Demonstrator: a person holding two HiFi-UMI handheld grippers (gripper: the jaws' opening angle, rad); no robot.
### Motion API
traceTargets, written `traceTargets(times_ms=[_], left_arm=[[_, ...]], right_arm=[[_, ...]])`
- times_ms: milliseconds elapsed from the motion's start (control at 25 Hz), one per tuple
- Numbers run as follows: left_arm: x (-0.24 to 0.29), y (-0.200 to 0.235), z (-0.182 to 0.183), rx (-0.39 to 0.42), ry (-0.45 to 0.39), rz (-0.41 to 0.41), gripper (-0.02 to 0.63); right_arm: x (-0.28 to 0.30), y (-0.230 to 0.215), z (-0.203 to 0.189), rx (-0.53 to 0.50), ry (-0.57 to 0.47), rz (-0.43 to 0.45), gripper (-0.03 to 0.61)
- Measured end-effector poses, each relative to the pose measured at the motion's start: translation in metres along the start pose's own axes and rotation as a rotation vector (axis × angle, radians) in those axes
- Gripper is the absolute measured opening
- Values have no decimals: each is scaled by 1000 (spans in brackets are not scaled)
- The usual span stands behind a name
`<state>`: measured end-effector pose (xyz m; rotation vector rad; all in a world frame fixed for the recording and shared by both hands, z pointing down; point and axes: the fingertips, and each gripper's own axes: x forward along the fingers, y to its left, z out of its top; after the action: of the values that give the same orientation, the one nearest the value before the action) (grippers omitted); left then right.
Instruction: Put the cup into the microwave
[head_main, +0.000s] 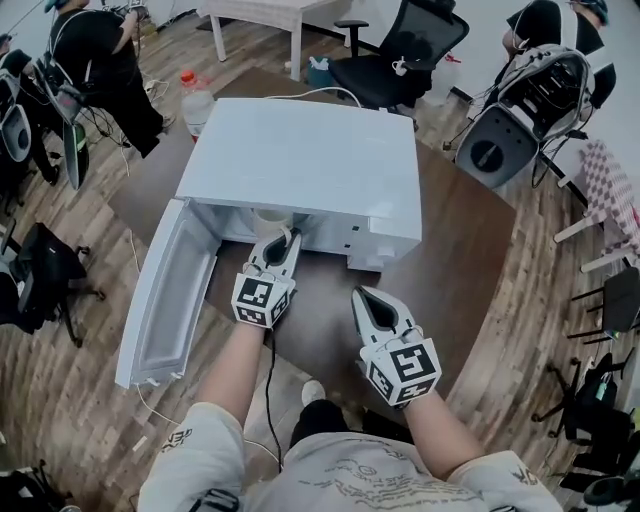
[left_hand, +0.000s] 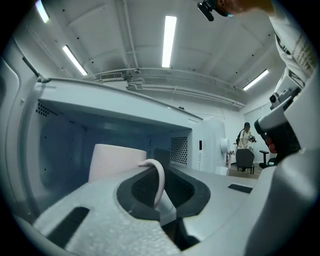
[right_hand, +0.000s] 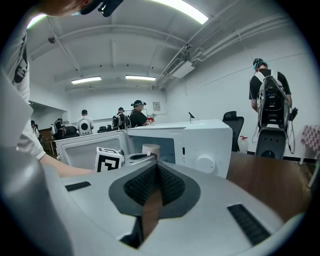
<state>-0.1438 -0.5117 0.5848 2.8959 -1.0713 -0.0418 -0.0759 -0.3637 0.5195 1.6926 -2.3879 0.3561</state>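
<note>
A pale cup stands in the mouth of the white microwave, whose door hangs open to the left. My left gripper reaches into the opening and is shut on the cup's handle. In the left gripper view the thin curved handle is pinched in the left gripper, with the cup body just ahead inside the microwave cavity. My right gripper hovers over the brown table in front of the microwave, shut and holding nothing. The right gripper faces the microwave and the cup.
The microwave sits on a brown table. A bottle with a red cap stands behind the microwave's left corner. Office chairs, bags and several people ring the table. A cable trails from my left gripper.
</note>
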Motion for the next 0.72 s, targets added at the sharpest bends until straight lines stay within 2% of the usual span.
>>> traceTargets(times_ms=[440, 720], left_arm=[[32, 3, -24, -15, -20, -53, 26], [33, 13, -35, -8, 41, -16, 28]], right_arm=[[-2, -17, -17, 8, -27, -57, 12], [1, -12, -24, 14, 0, -53, 12]])
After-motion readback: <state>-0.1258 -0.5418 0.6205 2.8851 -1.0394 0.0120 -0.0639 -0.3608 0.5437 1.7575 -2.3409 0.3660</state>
